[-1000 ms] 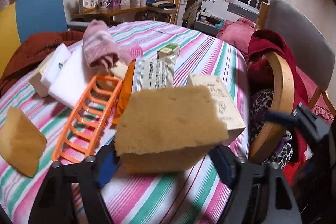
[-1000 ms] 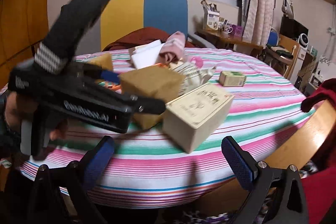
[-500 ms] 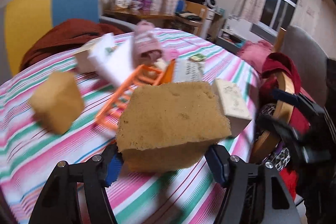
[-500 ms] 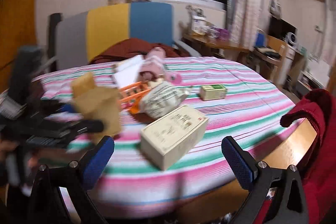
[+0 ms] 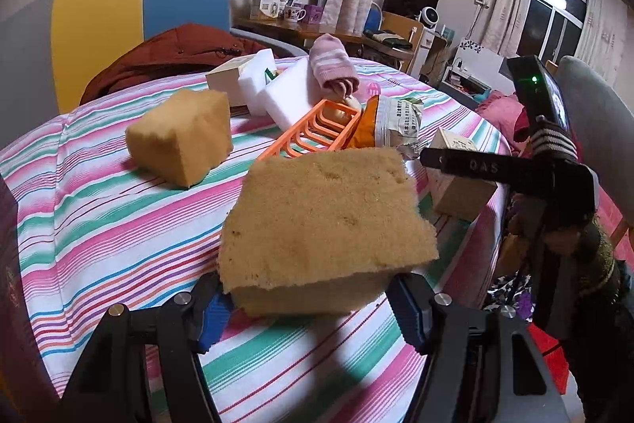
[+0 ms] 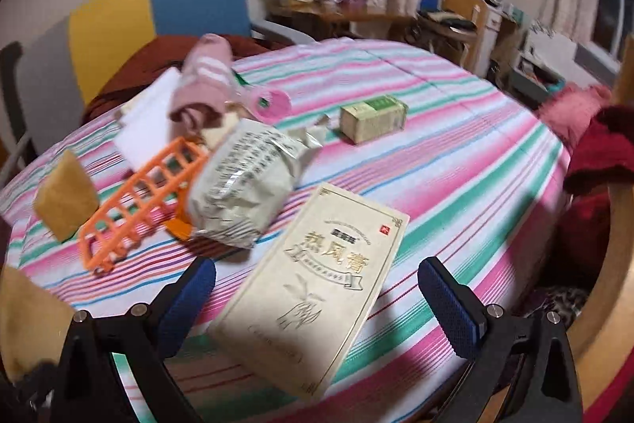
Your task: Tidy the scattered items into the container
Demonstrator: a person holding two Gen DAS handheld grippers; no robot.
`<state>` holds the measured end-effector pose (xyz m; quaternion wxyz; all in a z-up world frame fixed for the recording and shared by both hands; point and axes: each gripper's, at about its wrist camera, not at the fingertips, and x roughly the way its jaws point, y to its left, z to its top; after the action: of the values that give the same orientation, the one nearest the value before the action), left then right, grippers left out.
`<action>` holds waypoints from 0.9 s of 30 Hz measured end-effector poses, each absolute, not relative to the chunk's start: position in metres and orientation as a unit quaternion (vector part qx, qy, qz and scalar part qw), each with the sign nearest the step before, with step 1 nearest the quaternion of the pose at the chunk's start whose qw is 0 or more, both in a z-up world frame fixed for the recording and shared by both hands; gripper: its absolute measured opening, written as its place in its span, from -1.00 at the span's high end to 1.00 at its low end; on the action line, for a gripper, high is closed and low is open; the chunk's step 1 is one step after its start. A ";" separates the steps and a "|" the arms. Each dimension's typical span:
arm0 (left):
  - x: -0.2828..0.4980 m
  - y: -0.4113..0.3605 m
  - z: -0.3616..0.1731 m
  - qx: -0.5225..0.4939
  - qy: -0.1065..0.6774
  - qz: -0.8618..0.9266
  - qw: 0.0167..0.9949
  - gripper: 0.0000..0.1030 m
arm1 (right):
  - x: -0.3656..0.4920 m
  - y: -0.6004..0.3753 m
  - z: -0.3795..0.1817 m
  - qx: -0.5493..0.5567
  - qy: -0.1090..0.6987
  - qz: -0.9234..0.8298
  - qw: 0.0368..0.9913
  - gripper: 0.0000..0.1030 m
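Cream box (image 6: 317, 288) lies between the closing, untouching pads of the right gripper (image 6: 317, 300) (left gripper (image 5: 313, 308) clamps a sponge (image 5: 325, 224)).

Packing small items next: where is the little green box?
In the right wrist view, the little green box lies on the striped tablecloth, right of the pink roll.

Sponge (image 5: 325, 221): coarse, porous foam, matt. Left of it, second sponge (image 5: 180, 135), same texture. Rack (image 5: 313, 133) behind: smooth orange plastic. Bag (image 6: 245, 181): crinkled glossy film. Box (image 6: 313, 288): matt printed card. Tablecloth (image 5: 99, 224): striped woven cloth.
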<state>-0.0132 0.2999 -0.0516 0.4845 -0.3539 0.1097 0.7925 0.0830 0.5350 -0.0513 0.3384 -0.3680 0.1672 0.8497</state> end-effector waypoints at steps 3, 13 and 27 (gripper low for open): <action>-0.015 0.301 -0.053 -0.350 0.098 0.796 0.484 -0.37 | 0.086 0.545 -0.057 -0.365 0.203 0.845 0.335 -0.30; -0.017 0.306 -0.070 -0.379 0.085 0.787 0.480 -0.36 | 0.094 0.542 -0.063 -0.374 0.204 0.846 0.320 -0.05; -0.009 0.270 -0.040 -0.365 0.057 0.805 0.465 -0.27 | 0.110 0.489 -0.050 -0.370 0.165 0.877 0.257 -0.05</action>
<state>-0.0086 0.2703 -0.0398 0.4647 -0.3649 0.0575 0.8048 0.1096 0.4887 -0.0501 0.2567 -0.3700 0.1651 0.8775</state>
